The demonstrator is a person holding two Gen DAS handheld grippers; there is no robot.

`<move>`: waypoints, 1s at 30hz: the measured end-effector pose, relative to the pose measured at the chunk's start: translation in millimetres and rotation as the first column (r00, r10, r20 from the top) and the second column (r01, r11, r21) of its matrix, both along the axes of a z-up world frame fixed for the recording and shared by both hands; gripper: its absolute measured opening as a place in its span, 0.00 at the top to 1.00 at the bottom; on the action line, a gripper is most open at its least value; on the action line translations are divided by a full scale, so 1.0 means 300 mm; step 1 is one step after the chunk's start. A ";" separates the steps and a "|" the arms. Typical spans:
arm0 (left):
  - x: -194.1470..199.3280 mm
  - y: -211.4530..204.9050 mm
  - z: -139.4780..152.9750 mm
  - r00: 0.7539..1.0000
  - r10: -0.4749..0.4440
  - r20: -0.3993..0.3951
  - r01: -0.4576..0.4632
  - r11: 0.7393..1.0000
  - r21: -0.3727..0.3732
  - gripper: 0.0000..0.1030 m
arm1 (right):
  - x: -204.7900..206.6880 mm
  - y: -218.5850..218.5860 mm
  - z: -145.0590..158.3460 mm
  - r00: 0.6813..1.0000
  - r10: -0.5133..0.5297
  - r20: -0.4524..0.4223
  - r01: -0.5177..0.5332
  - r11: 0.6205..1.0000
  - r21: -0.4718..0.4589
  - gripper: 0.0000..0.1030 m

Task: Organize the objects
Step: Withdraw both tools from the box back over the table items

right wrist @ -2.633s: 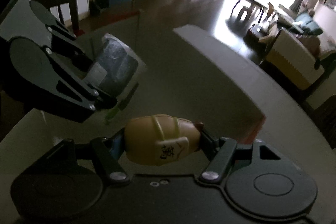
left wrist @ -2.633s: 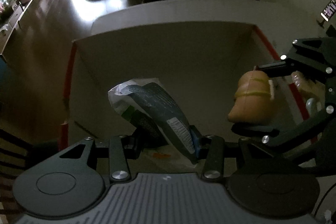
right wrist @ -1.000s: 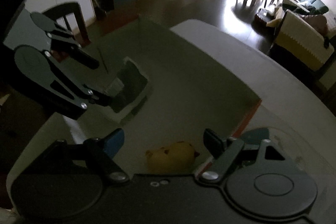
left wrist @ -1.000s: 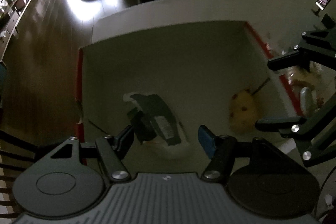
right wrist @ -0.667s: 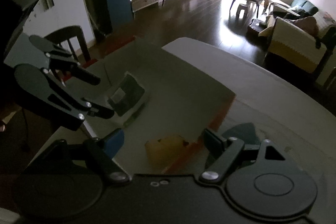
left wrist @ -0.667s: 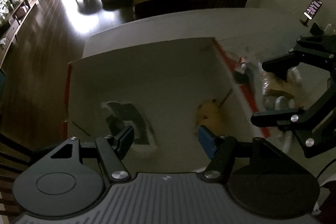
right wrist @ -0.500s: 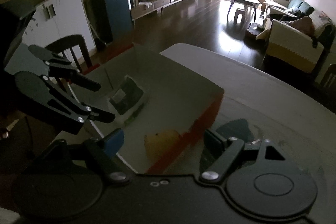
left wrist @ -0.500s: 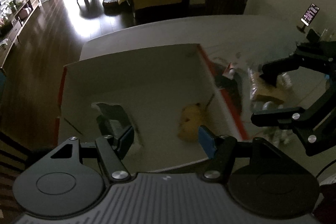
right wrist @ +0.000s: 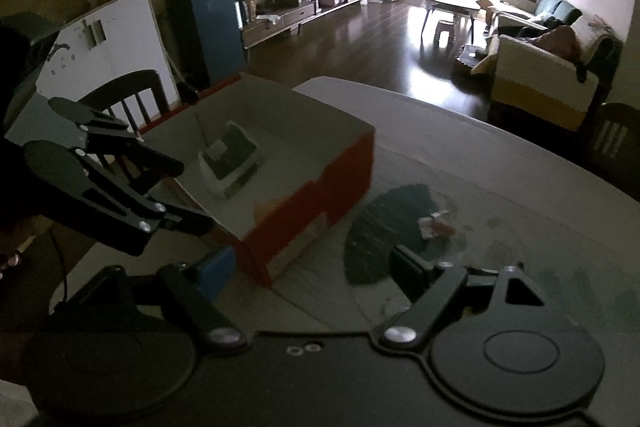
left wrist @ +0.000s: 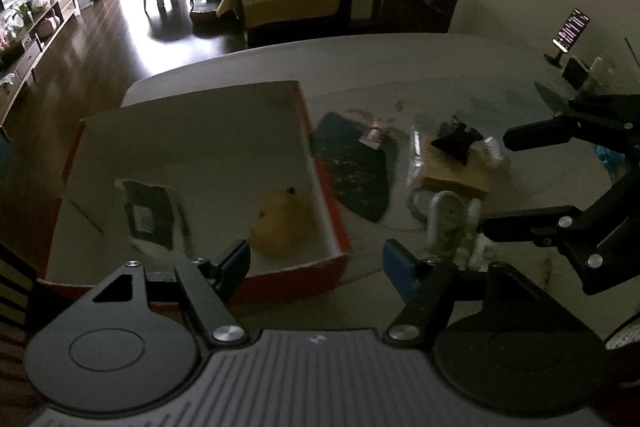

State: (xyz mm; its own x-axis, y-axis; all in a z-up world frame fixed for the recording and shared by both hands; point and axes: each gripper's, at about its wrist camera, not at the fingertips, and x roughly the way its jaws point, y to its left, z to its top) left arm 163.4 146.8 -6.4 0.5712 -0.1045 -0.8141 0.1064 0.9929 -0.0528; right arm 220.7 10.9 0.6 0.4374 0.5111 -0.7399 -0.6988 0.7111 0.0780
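Both my tools are empty, fingers spread apart. My left tool hangs over the near right corner of the red box, and inside that box, just ahead of its left finger, lies the yellow plush toy, close to the right wall. The dark snack packet lies flat in the box too, left of the toy and apart from it. My right tool sits lower, beside the box's red outer wall, with nothing between its fingers.

On the worktop right of the box there is a dark flat pouch just beside the wall, a small wrapped sweet on it, then a tan packet with a black piece on top and a pale container, all near my right tool in the left view. The far half of the worktop is bare up to its curved edge. A phone on a stand sits at the far right.
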 end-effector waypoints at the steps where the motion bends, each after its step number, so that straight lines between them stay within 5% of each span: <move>1: -0.002 -0.017 -0.003 1.000 -0.002 0.000 0.002 1.000 -0.002 0.30 | -0.003 -0.020 -0.004 1.000 0.003 0.000 -0.003 1.000 -0.004 0.18; 4: -0.009 -0.068 -0.011 1.000 -0.005 0.002 0.005 1.000 -0.008 0.30 | -0.020 -0.070 -0.014 1.000 -0.008 0.018 0.009 1.000 -0.027 0.18; 7: -0.013 -0.118 -0.026 1.000 -0.014 0.011 0.014 1.000 -0.005 0.19 | -0.036 -0.125 -0.028 0.999 -0.033 0.026 0.034 0.998 -0.043 0.18; 14: -0.013 -0.237 -0.079 0.999 -0.049 0.011 0.049 0.998 -0.038 0.18 | -0.072 -0.273 -0.095 0.997 -0.072 -0.031 0.071 0.996 -0.045 0.18; 21: -0.004 -0.382 -0.157 0.995 -0.098 0.016 0.099 0.994 -0.053 0.01 | -0.130 -0.370 -0.200 0.994 -0.107 -0.023 0.103 0.987 -0.123 0.18; 30: -0.004 -0.532 -0.278 0.987 -0.153 0.044 0.154 0.987 -0.037 0.01 | -0.156 -0.496 -0.323 0.985 -0.147 -0.091 0.135 0.982 -0.133 0.18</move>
